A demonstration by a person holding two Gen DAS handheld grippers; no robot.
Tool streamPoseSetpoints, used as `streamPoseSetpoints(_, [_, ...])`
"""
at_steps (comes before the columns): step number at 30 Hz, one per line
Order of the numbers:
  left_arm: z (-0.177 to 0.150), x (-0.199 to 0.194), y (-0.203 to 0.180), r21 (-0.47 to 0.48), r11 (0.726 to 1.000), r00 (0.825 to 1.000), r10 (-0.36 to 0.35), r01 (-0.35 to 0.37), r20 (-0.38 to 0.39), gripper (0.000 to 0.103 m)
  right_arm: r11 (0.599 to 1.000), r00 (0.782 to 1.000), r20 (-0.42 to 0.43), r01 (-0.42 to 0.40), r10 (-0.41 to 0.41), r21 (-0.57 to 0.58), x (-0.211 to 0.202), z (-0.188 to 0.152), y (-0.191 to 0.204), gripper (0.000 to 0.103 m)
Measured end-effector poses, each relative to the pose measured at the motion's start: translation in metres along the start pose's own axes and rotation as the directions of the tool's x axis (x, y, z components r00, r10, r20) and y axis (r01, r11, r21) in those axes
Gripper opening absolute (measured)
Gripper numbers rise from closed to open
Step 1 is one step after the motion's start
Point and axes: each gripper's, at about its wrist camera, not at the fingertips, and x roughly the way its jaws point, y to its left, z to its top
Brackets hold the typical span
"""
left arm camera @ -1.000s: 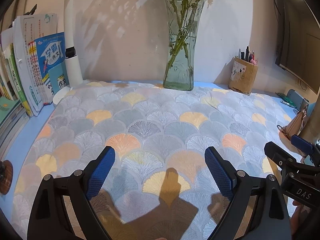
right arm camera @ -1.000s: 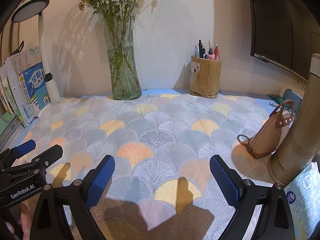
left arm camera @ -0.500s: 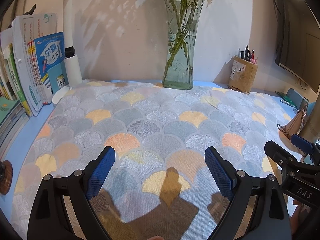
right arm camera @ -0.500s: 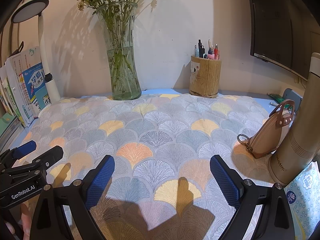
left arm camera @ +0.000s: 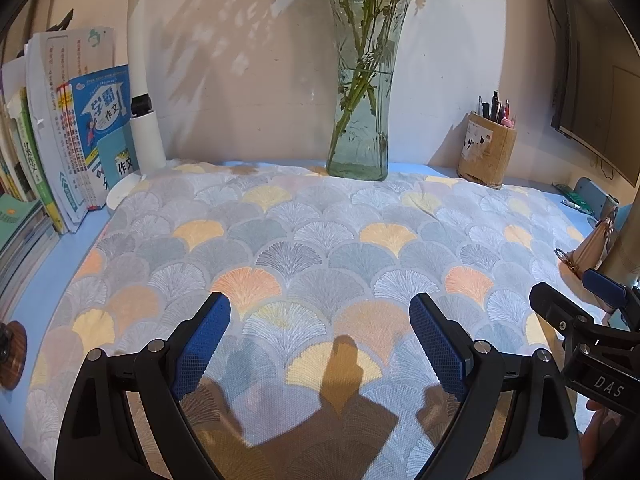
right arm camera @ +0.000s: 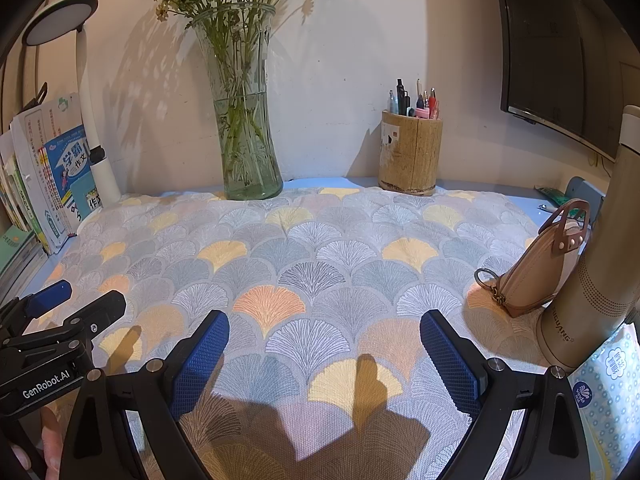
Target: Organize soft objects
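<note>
A soft cloth with a fan-leaf pattern (left arm camera: 320, 248) lies spread flat over the blue desk; it also shows in the right wrist view (right arm camera: 312, 256). My left gripper (left arm camera: 320, 336) is open and empty, held just above the cloth's near part. My right gripper (right arm camera: 324, 344) is open and empty, likewise above the cloth's near part. Each gripper shows at the edge of the other's view, the right gripper (left arm camera: 576, 300) on the right, the left gripper (right arm camera: 76, 300) on the left. A small tan leather pouch (right arm camera: 540, 276) leans at the cloth's right edge.
A glass vase with flowers (right arm camera: 248, 152) and a wooden pen holder (right arm camera: 410, 156) stand at the back. Books (left arm camera: 68, 152) and a white lamp (left arm camera: 146, 136) are at the left. A beige flask (right arm camera: 596, 272), a tissue pack (right arm camera: 612, 392) and a monitor (right arm camera: 568, 48) are at the right.
</note>
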Motion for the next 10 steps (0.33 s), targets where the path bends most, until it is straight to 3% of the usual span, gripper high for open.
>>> streamPoseSetpoints(10, [0.001,-0.0037,0.003,-0.006,1.0,1.0,-0.013,0.013,0.029,0.09,1.0,1.0,0.0,-0.001,0.001,0.0,0.0,0.0001,0.0,0.096])
